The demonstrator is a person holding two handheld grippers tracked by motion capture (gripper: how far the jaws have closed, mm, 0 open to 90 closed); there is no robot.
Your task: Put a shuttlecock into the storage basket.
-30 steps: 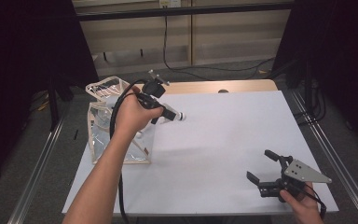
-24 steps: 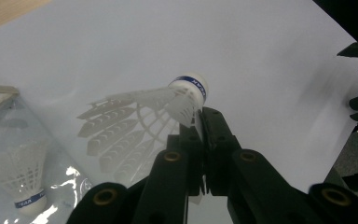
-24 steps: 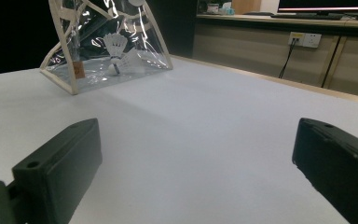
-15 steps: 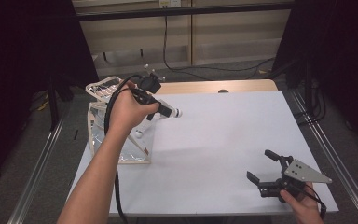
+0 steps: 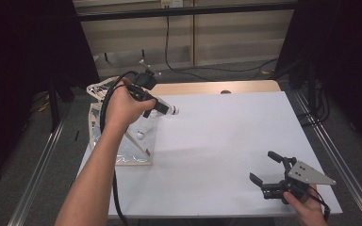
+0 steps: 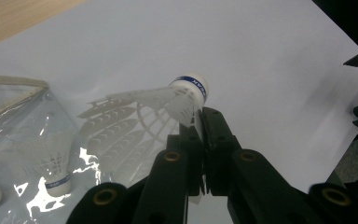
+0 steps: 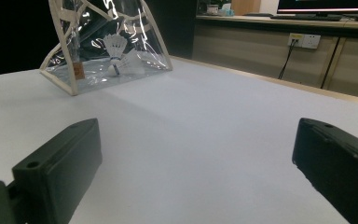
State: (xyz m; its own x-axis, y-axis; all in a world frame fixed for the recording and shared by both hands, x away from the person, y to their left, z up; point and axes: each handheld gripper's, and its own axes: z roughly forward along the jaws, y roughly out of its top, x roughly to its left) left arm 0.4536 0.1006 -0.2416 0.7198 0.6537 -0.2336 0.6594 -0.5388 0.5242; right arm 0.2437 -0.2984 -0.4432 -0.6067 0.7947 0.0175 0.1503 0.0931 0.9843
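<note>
The shuttlecock is pinched by its feather skirt in your left gripper, cork end pointing away from you, held in the air over the white table just beside the clear bag at the left edge. The jaws are clenched tight on the feathers, so the grip looks firm but thin: only the skirt's edge sits between the pads.

More shuttlecocks lie inside the bag, so the step in hand looks like carrying this one out and setting it on the open sheet. Move it clear of the bag's stiff frame first, so the feathers don't catch on it. Keep your wrist level and bring the cork low over the table before you let go; dropped from up here, it would likely bounce or roll. Don't squeeze harder, since the feathers could crush easily.

Your right gripper rests near the table's front right corner, jaws released and wide with nothing between them, well apart from the work. Leave it there unless the bag needs steadying.
</note>
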